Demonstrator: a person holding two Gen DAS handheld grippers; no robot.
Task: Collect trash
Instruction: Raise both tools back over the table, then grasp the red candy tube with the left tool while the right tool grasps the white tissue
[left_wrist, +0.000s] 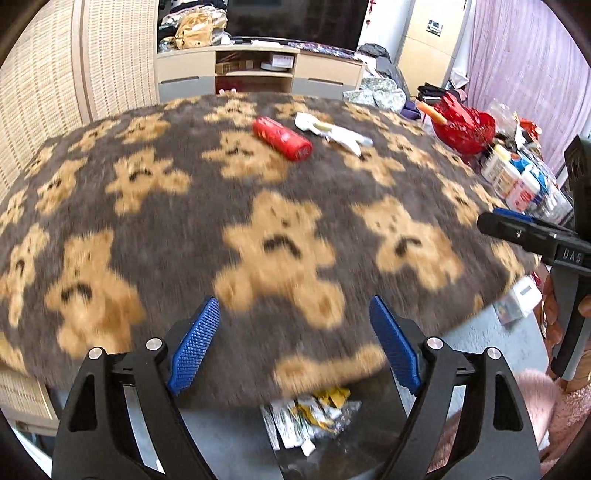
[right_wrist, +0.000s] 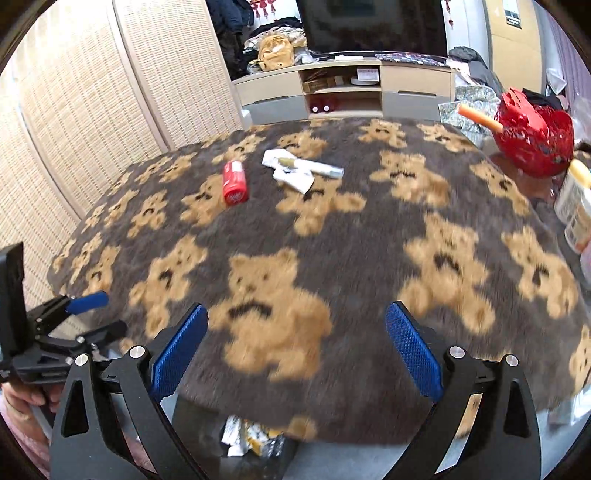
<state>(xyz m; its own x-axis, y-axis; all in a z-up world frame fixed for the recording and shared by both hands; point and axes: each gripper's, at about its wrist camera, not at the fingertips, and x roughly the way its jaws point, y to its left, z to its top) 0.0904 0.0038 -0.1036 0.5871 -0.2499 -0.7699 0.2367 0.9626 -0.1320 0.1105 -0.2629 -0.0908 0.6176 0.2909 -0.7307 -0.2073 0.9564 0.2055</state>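
Item 1: red cylindrical plastic tube (left_wrist: 282, 138), lying on its side far across the bench (left_wrist: 192, 236), draped in brown fleece with tan bears.
Item 2: crumpled white paper wrapper (left_wrist: 334, 132), lying just beside the tube.
Item 3: black bin of discarded wrappers (left_wrist: 310, 421), sitting below the near edge.
Left gripper (left_wrist: 293, 343): jaws spread, holding nothing.
Right gripper (right_wrist: 295, 350): jaws spread, holding nothing.
Handling, as judged: reaching far, closing across the tube's narrow width, lifting clear of the fleece.
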